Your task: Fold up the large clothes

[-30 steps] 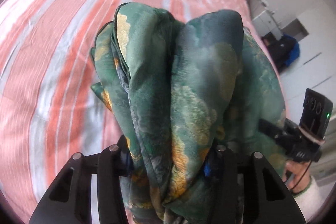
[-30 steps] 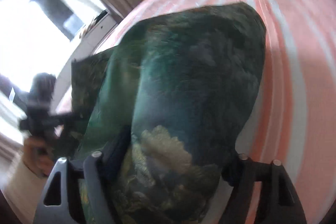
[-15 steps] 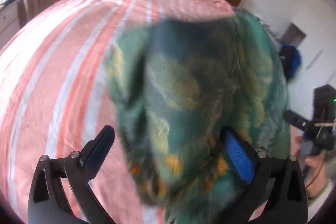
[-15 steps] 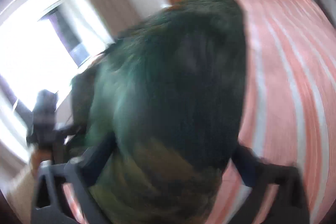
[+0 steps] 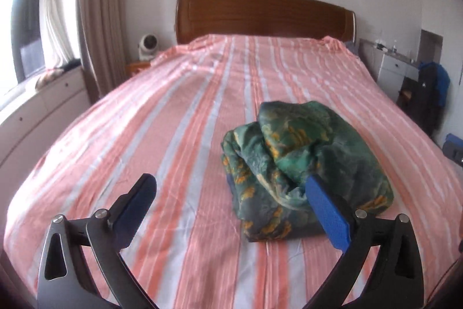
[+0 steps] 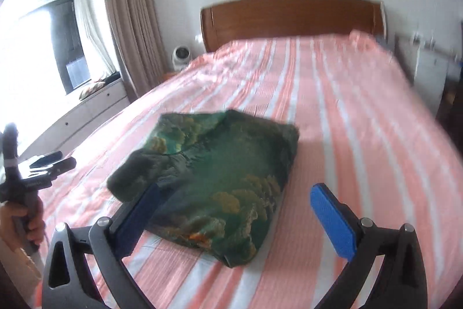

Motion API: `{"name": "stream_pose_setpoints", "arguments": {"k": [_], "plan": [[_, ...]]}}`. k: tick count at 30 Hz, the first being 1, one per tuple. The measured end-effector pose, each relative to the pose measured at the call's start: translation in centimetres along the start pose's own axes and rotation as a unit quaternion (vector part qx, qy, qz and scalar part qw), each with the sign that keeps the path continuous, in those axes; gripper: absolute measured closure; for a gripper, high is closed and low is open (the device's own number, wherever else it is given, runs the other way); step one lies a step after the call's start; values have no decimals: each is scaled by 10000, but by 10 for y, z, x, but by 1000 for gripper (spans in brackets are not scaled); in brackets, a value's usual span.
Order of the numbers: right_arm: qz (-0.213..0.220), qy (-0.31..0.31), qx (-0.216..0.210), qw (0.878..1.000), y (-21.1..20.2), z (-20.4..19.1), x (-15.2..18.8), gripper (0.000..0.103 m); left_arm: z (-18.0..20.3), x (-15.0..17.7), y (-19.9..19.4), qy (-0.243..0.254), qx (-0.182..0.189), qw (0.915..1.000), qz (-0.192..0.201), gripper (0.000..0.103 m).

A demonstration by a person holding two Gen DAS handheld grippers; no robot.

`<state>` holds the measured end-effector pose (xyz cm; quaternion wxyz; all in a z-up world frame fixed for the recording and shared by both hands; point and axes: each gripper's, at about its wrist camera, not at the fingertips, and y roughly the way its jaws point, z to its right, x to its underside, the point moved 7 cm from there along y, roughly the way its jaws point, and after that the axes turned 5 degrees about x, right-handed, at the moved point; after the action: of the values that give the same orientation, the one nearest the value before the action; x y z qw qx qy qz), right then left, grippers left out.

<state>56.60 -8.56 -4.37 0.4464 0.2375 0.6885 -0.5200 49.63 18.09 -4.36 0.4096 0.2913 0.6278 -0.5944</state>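
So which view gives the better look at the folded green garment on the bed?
The right wrist view: the green garment shows its broad, flat top and folded outline, though slightly blurred. The left wrist view is sharper but shows the bundle end-on, its rolled layers bunched, with one blue pad overlapping its near edge.

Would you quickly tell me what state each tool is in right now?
Left tool: open, just released; holds nothing, green floral garment lying on the bed.
Right tool: open, just released; also holding nothing.

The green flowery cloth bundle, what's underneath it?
The green flowery cloth bundle sits on the pink-and-white striped bedsheet, whose stripes run out from every side. The patch right beneath is covered, so anything tucked there can't be seen.
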Motion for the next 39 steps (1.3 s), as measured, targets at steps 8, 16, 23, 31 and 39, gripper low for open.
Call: {"name": "stream_pose_setpoints", "arguments": {"k": [8,16,23,31,39], "plan": [[582,57,160,9982,-87,-7,-6,0,58,5,-95,629,-94,9957,666,0],[1026,40,126,9946,-163,-17,13,0,83,22,-144,731,-765,9904,893,0],[-32,-277,700,9972,-163,-39,87,0,90,107,-144,387,-311,9987,-132,0],[-471,-499,693,9952,-191,-59,163,0,115,154,-180,958,4,9937,-580,0],[-768,-271,632,9947,-216,-59,184,0,120,158,-207,756,302,9932,-831,0]]}}
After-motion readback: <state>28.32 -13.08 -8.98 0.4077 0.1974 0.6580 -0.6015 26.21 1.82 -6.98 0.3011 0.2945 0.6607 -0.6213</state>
